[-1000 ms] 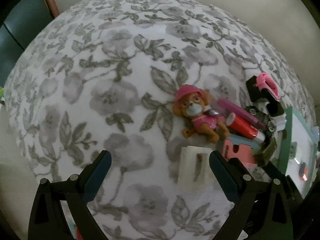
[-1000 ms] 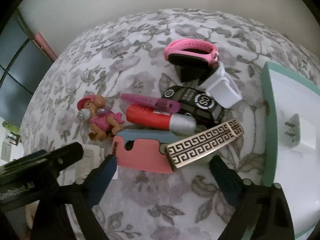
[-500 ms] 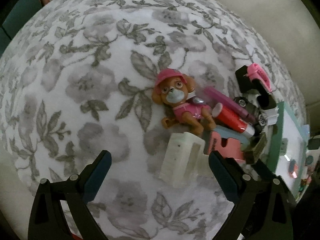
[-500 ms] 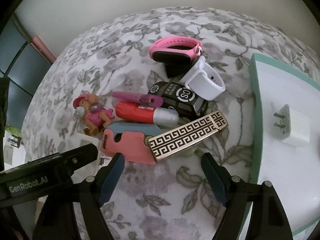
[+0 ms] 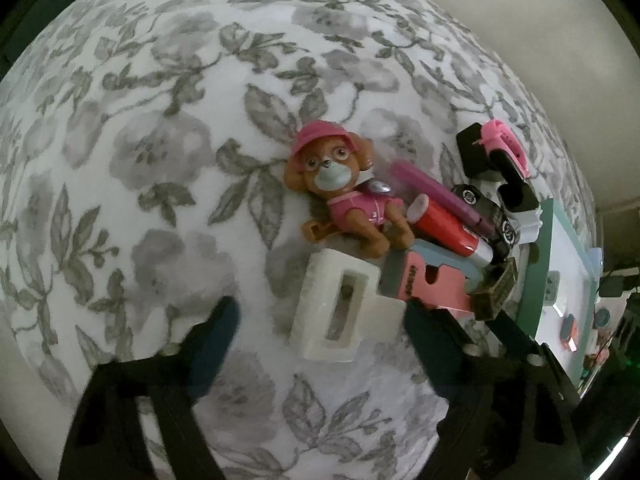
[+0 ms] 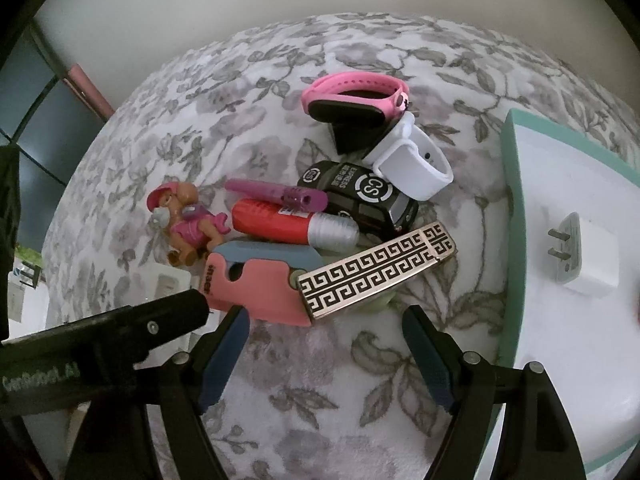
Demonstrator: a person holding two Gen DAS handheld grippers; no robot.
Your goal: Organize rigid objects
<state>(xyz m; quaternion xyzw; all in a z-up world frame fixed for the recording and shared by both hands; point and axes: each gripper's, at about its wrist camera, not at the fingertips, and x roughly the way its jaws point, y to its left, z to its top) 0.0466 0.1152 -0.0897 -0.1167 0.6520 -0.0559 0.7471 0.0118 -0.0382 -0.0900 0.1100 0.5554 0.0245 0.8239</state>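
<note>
The left gripper [image 5: 320, 320] is closing in, fingers spread and empty, on the white block [image 5: 344, 308] lying beside the toy dog [image 5: 340, 192] on the floral cloth [image 5: 160, 140], suggesting a pickup, while the right gripper [image 6: 326, 344] is hovering open-fingered near the teal tray [image 6: 516, 208].

— Behind the pink card holder [image 6: 260, 288], anything hidden?
— Most of the white block [image 6: 170, 282], also covered by the left gripper [image 6: 120, 332].
— Right of the card holder?
— Tray [image 6: 516, 216] cut off by the frame; beyond its charger [image 6: 584, 260], a blurred pink sliver.
</note>
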